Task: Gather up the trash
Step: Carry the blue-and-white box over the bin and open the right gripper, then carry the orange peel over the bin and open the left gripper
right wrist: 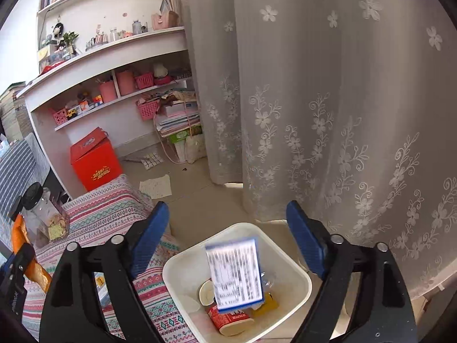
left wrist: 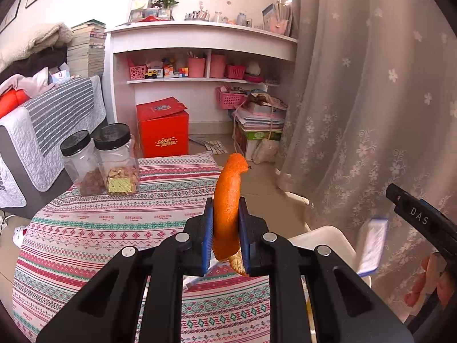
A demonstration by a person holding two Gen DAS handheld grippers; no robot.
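Note:
My left gripper (left wrist: pixel 226 214) is shut on a long curl of orange peel (left wrist: pixel 227 200) and holds it upright above the patterned tablecloth (left wrist: pixel 114 228). The peel also shows at the left edge of the right wrist view (right wrist: pixel 18 234). My right gripper (right wrist: pixel 228 228) is open and empty above a white bin (right wrist: pixel 297 271). A blue-edged white packet (right wrist: pixel 235 271), blurred, is in the air over the bin; it also shows in the left wrist view (left wrist: pixel 371 245). Inside the bin lie a red paper cup (right wrist: pixel 228 318) and a yellow wrapper (right wrist: pixel 267 304).
Two black-lidded clear jars (left wrist: pixel 100 163) stand at the table's far left. A red box (left wrist: pixel 162 131) sits on the floor by the white shelf unit (left wrist: pixel 200 43). A flowered curtain (right wrist: pixel 342 114) hangs right behind the bin. A sofa (left wrist: pixel 42 131) stands at left.

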